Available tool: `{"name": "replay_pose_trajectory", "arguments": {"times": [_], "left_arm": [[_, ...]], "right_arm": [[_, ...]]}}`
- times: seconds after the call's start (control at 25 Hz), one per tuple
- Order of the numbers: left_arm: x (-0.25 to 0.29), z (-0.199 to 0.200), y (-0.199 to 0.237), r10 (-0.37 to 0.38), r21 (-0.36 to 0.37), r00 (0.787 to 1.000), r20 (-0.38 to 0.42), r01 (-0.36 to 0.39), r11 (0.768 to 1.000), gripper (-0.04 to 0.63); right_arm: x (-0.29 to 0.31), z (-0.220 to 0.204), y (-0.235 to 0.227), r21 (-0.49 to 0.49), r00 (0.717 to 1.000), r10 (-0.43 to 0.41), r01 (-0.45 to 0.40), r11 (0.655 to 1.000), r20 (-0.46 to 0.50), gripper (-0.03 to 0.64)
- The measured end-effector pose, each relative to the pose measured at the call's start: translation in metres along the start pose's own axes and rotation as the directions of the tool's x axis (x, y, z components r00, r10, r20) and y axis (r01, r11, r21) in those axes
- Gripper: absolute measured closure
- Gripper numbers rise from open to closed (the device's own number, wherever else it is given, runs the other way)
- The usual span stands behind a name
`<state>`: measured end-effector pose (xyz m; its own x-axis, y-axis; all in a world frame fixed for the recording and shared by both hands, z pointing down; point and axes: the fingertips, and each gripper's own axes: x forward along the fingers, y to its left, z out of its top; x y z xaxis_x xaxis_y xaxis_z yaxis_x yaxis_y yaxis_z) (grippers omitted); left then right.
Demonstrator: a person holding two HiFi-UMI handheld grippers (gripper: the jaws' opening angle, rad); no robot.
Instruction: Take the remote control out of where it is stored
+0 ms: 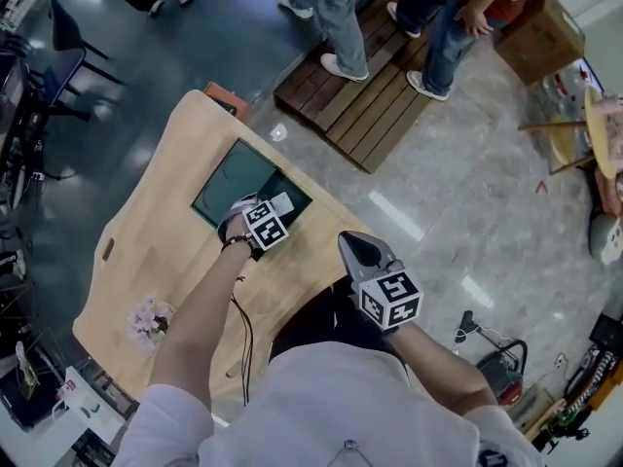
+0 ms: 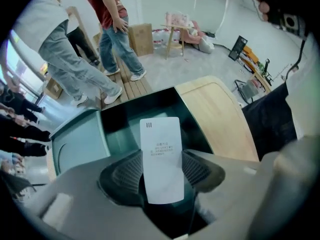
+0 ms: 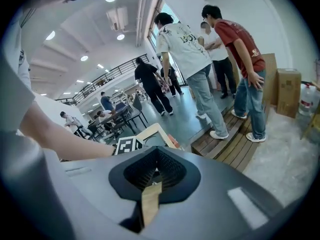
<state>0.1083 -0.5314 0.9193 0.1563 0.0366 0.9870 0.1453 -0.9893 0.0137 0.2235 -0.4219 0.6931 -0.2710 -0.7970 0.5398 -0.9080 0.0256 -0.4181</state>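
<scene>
My left gripper (image 2: 162, 170) clamped on long edges of remote control (image 2: 160, 139); judge it light, stiff, slick; right gripper (image 3: 156, 170) closed, empty

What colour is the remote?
The remote is white with small dark print, clearest in the left gripper view.

My head camera looks steeply down from well above and takes in the whole table (image 1: 146, 251) and the floor (image 1: 467, 193) around it. The camera on my left gripper (image 1: 273, 210) sits close behind the jaws and faces forward and down into the green tray (image 2: 80, 139). The remote (image 2: 161, 159) and that tray show in both of these views. The camera on my right gripper (image 1: 356, 248) faces level across the room. All three views catch the wooden pallet (image 1: 360, 95) and the people (image 1: 336, 8) by it.
</scene>
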Motion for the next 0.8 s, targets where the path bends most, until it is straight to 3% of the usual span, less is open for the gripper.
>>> {"name": "replay_pose_trajectory", "arguments": {"times": [0.2,0.36,0.56,0.8], "left_arm": [[-0.059,0.008,0.008,0.054,-0.186,0.986,0.159,-0.024,0.982,0.350],[-0.122,0.016,0.017,0.161,-0.314,0.943,0.292,-0.065,0.947,0.351],[-0.206,0.023,0.020,0.310,-0.445,0.849,0.427,-0.101,0.890,0.351],[-0.315,0.012,0.009,0.485,-0.607,0.690,0.537,-0.083,0.790,0.351]], "right_arm": [[-0.011,0.015,0.010,-0.030,1.000,0.012,-0.012,0.999,0.021,0.589],[-0.015,0.041,0.024,-0.087,0.998,0.044,-0.040,0.995,0.042,0.589],[-0.017,0.074,0.044,-0.151,0.993,0.094,-0.082,0.985,0.074,0.589],[-0.019,0.113,0.077,-0.227,0.977,0.178,-0.148,0.963,0.117,0.589]]}}
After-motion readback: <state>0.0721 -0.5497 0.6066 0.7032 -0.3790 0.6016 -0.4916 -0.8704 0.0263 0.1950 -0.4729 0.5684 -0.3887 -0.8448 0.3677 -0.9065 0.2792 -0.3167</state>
